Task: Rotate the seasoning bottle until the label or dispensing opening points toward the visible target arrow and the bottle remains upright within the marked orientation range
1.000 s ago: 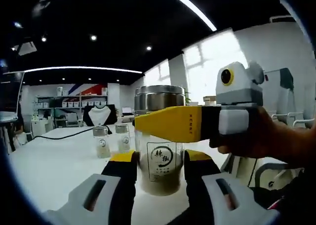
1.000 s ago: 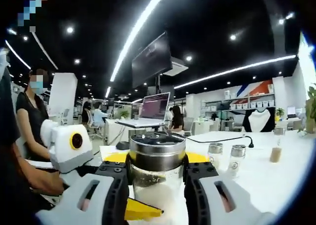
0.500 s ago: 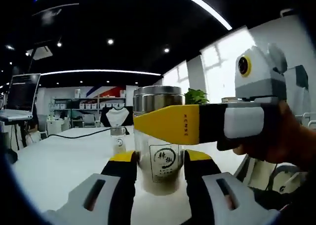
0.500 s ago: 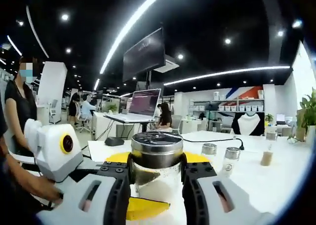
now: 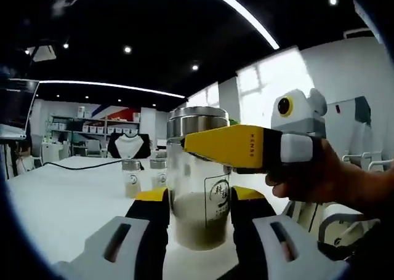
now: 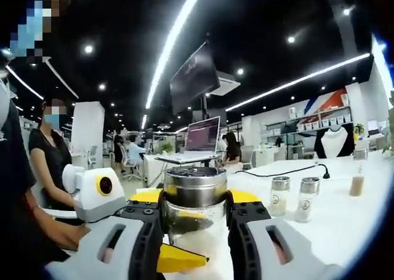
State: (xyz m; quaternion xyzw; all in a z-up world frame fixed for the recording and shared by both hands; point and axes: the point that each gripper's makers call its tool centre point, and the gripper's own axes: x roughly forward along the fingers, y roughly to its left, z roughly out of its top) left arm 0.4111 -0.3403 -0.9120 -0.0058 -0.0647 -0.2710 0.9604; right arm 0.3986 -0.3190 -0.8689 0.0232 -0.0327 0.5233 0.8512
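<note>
Mid-turn, the seasoning bottle (image 5: 198,181) stands upright on the white desk (image 5: 68,197), the left hand-held gripper (image 5: 198,207) clamping its base and the right hand-held gripper (image 6: 196,209) its neck; next, rotate further, level, since no arrow is visible.

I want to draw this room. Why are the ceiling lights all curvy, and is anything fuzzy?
Left gripper view: the fisheye lens bends the ceiling light strip into an arc, and the window glares white. Right gripper view: the light strip curves too; the bottle is sharp, far desks soft.
</note>
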